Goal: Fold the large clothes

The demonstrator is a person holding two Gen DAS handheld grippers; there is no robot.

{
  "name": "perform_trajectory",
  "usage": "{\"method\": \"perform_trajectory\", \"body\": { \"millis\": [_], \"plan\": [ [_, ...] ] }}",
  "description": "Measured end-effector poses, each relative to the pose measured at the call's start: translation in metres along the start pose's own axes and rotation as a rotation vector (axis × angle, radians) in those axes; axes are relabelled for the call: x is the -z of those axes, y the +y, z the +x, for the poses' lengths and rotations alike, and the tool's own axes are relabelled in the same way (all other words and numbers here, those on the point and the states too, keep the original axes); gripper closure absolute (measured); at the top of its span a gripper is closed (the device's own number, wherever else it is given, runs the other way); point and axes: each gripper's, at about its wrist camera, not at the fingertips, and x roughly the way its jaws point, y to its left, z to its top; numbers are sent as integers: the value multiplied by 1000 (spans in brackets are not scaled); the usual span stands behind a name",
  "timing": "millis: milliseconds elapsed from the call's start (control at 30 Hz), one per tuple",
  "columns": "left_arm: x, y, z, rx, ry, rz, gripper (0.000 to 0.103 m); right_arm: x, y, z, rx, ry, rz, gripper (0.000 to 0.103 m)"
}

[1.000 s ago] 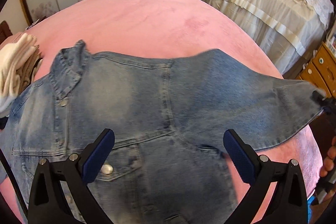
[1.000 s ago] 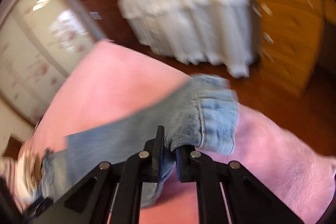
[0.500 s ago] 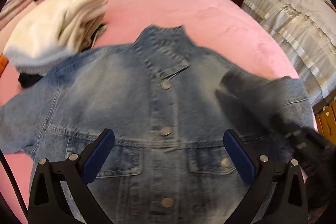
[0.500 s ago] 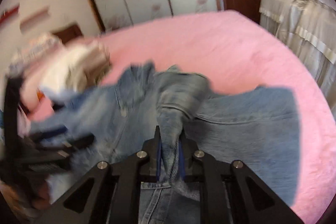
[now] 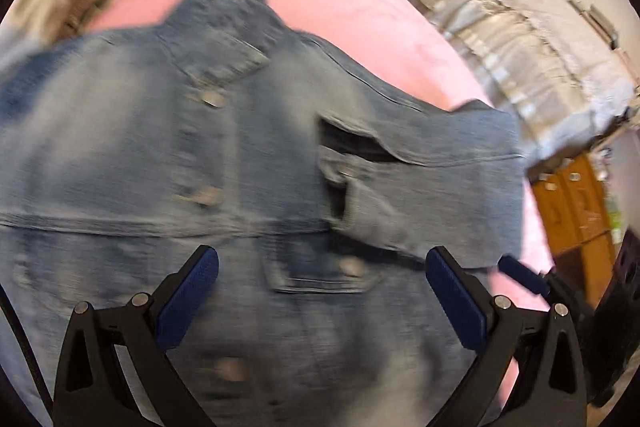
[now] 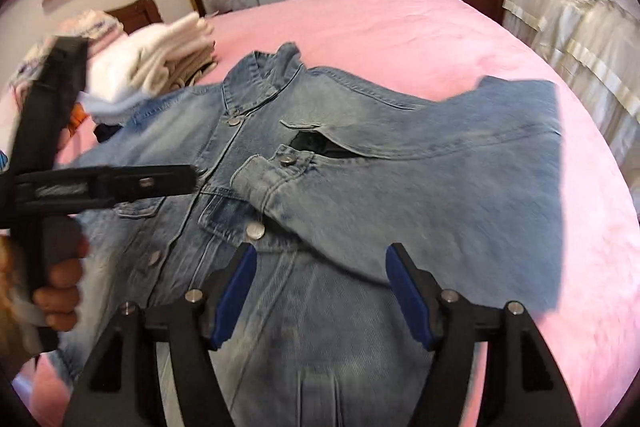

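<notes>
Both wrist views close above denim jacket (image 5: pixel 248 155)

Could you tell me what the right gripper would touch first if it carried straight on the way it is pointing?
Most likely the folded-over sleeve of the denim jacket, just ahead of the open right gripper; depth is uncertain.

Bright daylight. Left wrist view: heavy motion blur on the denim jacket (image 5: pixel 256 163). Right wrist view: sharper; fisheye bending toward edges; glare at 12 o'clock.
</notes>
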Motion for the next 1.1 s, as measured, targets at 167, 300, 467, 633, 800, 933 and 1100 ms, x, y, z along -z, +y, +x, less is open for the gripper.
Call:
{"method": "perform_trajectory", "body": {
  "millis": [167, 300, 467, 633, 800, 933, 1100],
  "plan": [
    [1, -6, 29, 126, 34, -72, 19, 25, -12, -17, -6, -20, 86, 35],
    [-8, -4, 54, 175, 39, -162, 30, 42, -20, -18, -5, -4, 125, 35],
    [-19, -19, 86, 123, 108, -169, 85, 50, -39, -19, 68, 4, 143, 35],
    [-43, -66, 64, 22, 44, -19, 88, 51, -73, -9, 136, 17, 214, 35],
    [-98, -115, 2, -11, -123, 92, 88, 42, -99, 9, 149, 25, 315, 35],
    [-138, -124, -61, -67, -274, 161, 88, 18, -106, 27, 152, 10, 329, 35],
    [-151, -88, -97, -186, -382, 142, 88, -14, -105, 50, 194, 21, 309, 50]
  ]
}}
